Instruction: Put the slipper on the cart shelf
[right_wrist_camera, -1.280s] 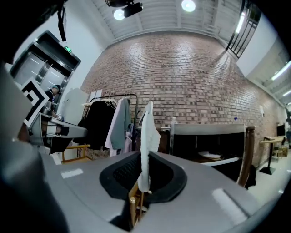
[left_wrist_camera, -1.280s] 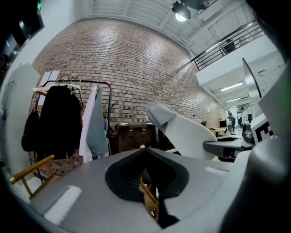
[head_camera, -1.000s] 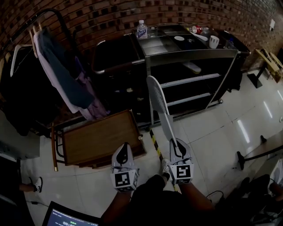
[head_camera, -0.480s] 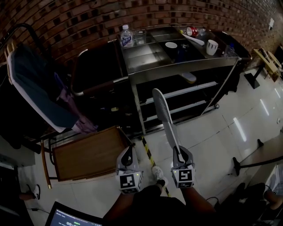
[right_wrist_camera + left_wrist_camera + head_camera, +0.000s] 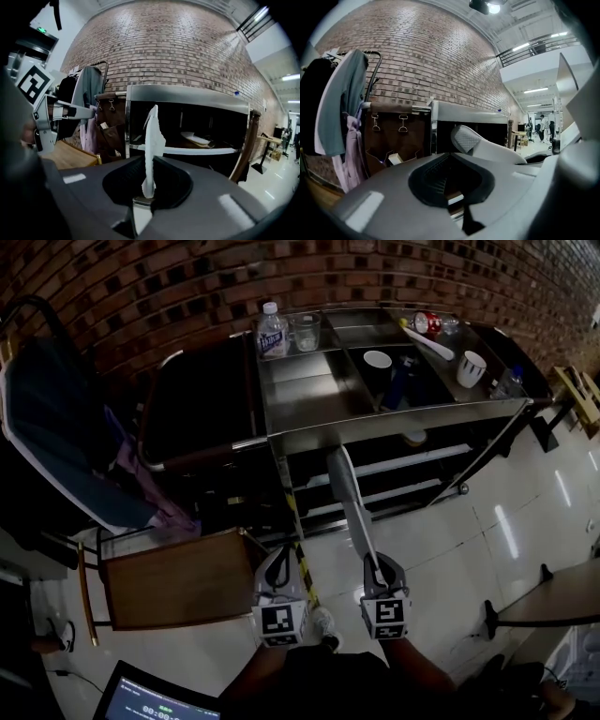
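Right gripper view: pinching the thin white slipper [image 5: 152, 136] by one end in the right gripper's [image 5: 147, 190] nearly closed jaws, holding it aloft facing the cart shelf [image 5: 187, 151], probably handling light and bendy, with the left gripper's [image 5: 454, 187] jaws closed, empty.

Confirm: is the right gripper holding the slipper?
Yes, the right gripper has its jaws closed on the lower end of the white slipper, which stands up edge-on from between them.

The cart [image 5: 309, 395] stands right before you, against the brick wall [image 5: 187, 287]. The wooden table [image 5: 173, 582] sits to its left.
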Action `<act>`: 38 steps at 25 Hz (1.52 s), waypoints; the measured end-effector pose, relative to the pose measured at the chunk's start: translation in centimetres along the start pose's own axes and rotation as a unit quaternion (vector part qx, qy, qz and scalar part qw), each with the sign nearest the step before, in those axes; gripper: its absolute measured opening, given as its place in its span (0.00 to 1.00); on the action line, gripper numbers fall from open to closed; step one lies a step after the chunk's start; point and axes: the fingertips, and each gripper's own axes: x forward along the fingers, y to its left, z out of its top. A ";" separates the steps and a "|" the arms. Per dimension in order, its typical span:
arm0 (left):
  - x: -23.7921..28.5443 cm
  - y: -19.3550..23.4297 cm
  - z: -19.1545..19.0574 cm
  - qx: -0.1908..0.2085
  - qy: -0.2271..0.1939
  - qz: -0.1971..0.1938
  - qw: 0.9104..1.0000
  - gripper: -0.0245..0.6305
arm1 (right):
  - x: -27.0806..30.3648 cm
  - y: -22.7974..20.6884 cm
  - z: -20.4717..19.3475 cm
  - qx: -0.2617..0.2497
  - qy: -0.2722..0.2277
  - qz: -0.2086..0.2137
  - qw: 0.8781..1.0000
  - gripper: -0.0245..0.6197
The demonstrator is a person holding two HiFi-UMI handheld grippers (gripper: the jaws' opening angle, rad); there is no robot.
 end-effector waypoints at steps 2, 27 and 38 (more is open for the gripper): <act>1.3 -0.1 0.1 0.000 0.000 -0.001 1.000 0.06 | 1.2 -0.3 0.5 0.010 0.003 0.007 1.000 0.09; 8.2 1.9 2.4 -0.028 0.003 0.084 0.996 0.06 | 19.1 -3.3 5.7 0.250 0.060 0.109 0.960 0.09; 11.0 1.7 2.2 -0.039 0.016 0.124 0.991 0.06 | 25.7 -4.8 4.8 0.293 0.101 0.137 0.941 0.09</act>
